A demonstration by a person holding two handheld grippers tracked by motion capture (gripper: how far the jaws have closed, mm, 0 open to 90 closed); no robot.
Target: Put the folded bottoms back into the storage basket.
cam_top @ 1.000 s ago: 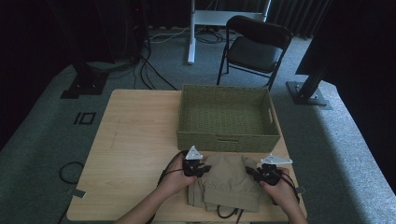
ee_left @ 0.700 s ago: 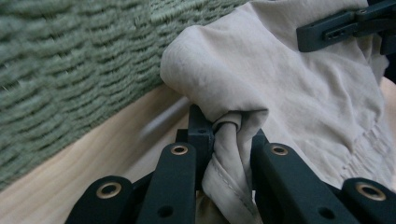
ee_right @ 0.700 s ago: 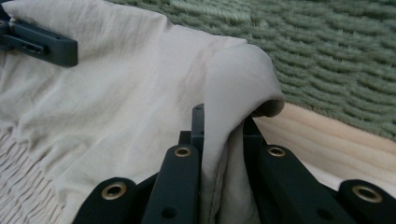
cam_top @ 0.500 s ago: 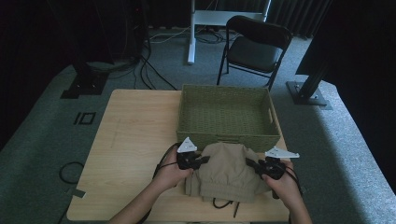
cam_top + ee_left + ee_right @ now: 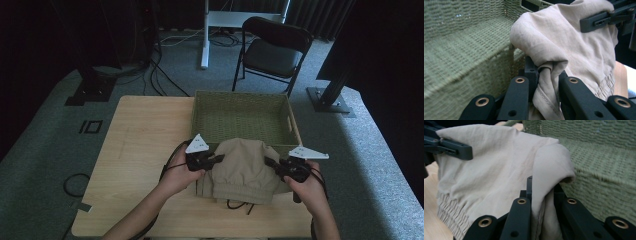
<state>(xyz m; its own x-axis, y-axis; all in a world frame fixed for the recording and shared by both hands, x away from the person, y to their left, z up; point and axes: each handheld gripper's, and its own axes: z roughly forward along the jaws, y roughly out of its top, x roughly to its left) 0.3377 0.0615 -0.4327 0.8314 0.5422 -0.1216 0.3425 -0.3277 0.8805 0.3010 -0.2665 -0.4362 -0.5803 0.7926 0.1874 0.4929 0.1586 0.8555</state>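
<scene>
A folded beige garment (image 5: 244, 167) with an elastic waistband hangs lifted over the near part of the wooden table (image 5: 142, 135), its top edge at the basket's near wall. My left gripper (image 5: 218, 159) is shut on the garment's left side; in the left gripper view the cloth (image 5: 564, 45) is pinched between the black jaws of my left gripper (image 5: 548, 75). My right gripper (image 5: 270, 163) is shut on the right side, and in the right gripper view the cloth (image 5: 496, 170) bunches between the jaws of my right gripper (image 5: 541, 192). A green woven basket (image 5: 242, 100) stands just beyond.
A black folding chair (image 5: 272, 50) and a white desk leg (image 5: 205, 35) stand on the grey carpet beyond the table. Black stands (image 5: 332, 95) and cables (image 5: 75, 182) lie on the floor to both sides. A drawstring (image 5: 240, 205) dangles under the garment.
Both grippers have risen with the garment, lifting it off the table and toward the basket's near wall. The cloth now hangs bunched between them instead of lying flat.
</scene>
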